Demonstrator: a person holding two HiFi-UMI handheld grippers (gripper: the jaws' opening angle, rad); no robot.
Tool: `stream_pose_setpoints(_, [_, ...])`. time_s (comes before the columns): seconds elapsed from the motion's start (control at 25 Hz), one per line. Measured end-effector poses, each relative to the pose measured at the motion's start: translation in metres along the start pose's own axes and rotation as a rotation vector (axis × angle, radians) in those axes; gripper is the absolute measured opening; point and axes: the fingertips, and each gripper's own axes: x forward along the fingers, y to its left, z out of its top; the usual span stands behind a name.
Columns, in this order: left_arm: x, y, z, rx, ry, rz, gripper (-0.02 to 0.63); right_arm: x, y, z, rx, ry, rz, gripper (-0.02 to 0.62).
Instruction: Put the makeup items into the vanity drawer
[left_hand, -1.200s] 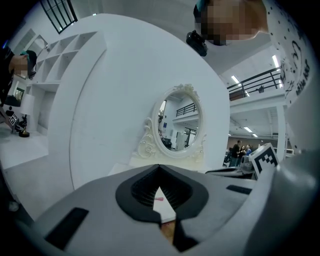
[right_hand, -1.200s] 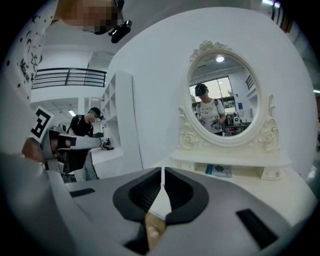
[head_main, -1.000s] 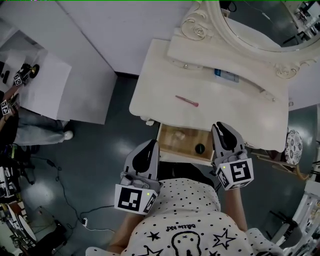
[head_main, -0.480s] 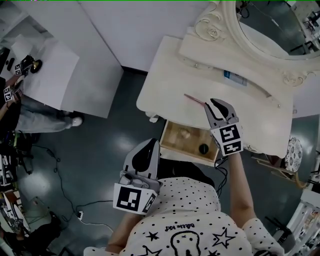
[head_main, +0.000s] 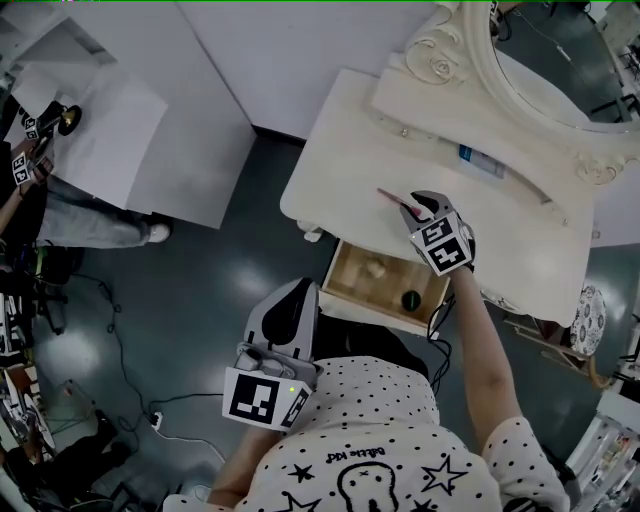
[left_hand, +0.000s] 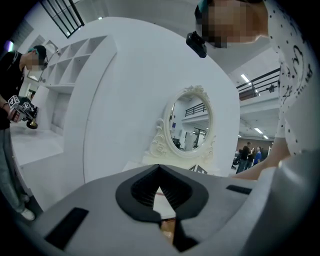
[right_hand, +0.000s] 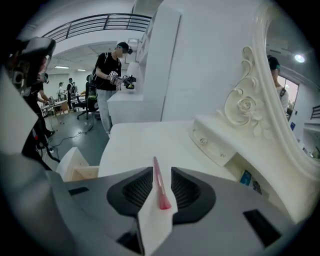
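A thin pink makeup stick (head_main: 389, 196) lies on the cream vanity top (head_main: 340, 160). My right gripper (head_main: 413, 206) is down over its near end. In the right gripper view the stick (right_hand: 159, 187) lies between the opening jaws of the right gripper (right_hand: 161, 189), and the pads do not touch it. Below the top, the wooden drawer (head_main: 346, 276) is pulled out, holding a pale round item (head_main: 377, 268) and a black round item (head_main: 410, 298). The left gripper (head_main: 299, 288) hangs shut and empty by my body, left of the drawer; its tips meet in its own view (left_hand: 160, 172).
A blue and white item (head_main: 480, 161) sits on the vanity's back shelf under the oval mirror (head_main: 560, 70). A white table (head_main: 100, 130) stands far left, with a person (right_hand: 111, 75) beside it. A patterned stool (head_main: 587, 306) is at the right, and cables (head_main: 110, 350) lie on the floor.
The right gripper went from beside the open drawer up onto the vanity top and now straddles the pink stick, with its jaws spread wider. The left gripper stayed put.
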Motion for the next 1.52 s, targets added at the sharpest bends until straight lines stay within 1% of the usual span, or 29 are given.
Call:
stream_pose_setpoints(0.2, [0.005, 0.003, -0.003, -0.008, 0.015, 0.014, -0.005, 0.024, -0.001, -0.023, 0.006, 0.078, 0.042, 0.124])
stream_pose_setpoints(0.4, [0.012, 0.006, -0.004, -0.019, 0.024, 0.021, -0.005, 0.033, -0.004, -0.036, 0.054, 0.108, 0.057, 0.124])
stream_pose_setpoints(0.68, [0.016, 0.012, -0.005, -0.032, 0.025, 0.035, -0.005, 0.028, -0.008, -0.048, 0.098, 0.107, 0.067, 0.124])
stream_pose_setpoints(0.84, [0.018, 0.011, -0.003, -0.036, 0.024, 0.030, -0.005, 0.028, -0.008, -0.050, 0.135, 0.097, 0.081, 0.124])
stream_pose_setpoints(0.92, [0.018, 0.011, -0.003, -0.034, 0.022, 0.028, -0.005, 0.028, -0.006, -0.050, 0.157, 0.087, 0.094, 0.120])
stream_pose_setpoints(0.96, [0.018, 0.010, -0.003, -0.034, 0.021, 0.027, -0.005, 0.027, -0.005, -0.050, 0.165, 0.082, 0.101, 0.107])
stream_pose_setpoints(1.0, [0.018, 0.010, -0.003, -0.034, 0.022, 0.025, -0.004, 0.027, -0.005, -0.051, 0.167, 0.080, 0.105, 0.100])
stream_pose_setpoints(1.08, [0.020, 0.009, -0.003, -0.035, 0.025, 0.022, -0.005, 0.027, -0.005, -0.051, 0.153, 0.085, 0.104, 0.053])
stream_pose_setpoints(1.12, [0.021, 0.009, -0.004, -0.036, 0.026, 0.022, -0.005, 0.027, -0.005, -0.051, 0.147, 0.088, 0.102, 0.048])
stream_pose_setpoints(1.36, [0.020, 0.009, -0.004, -0.036, 0.022, 0.020, -0.005, 0.023, -0.003, -0.051, 0.129, 0.094, 0.088, 0.040])
stream_pose_setpoints(1.44, [0.019, 0.008, -0.003, -0.035, 0.021, 0.018, -0.005, 0.019, -0.003, -0.047, 0.128, 0.084, 0.074, 0.040])
stream_pose_setpoints(1.52, [0.019, 0.008, -0.002, -0.034, 0.019, 0.015, -0.005, 0.014, -0.006, -0.042, 0.148, 0.058, 0.059, 0.040])
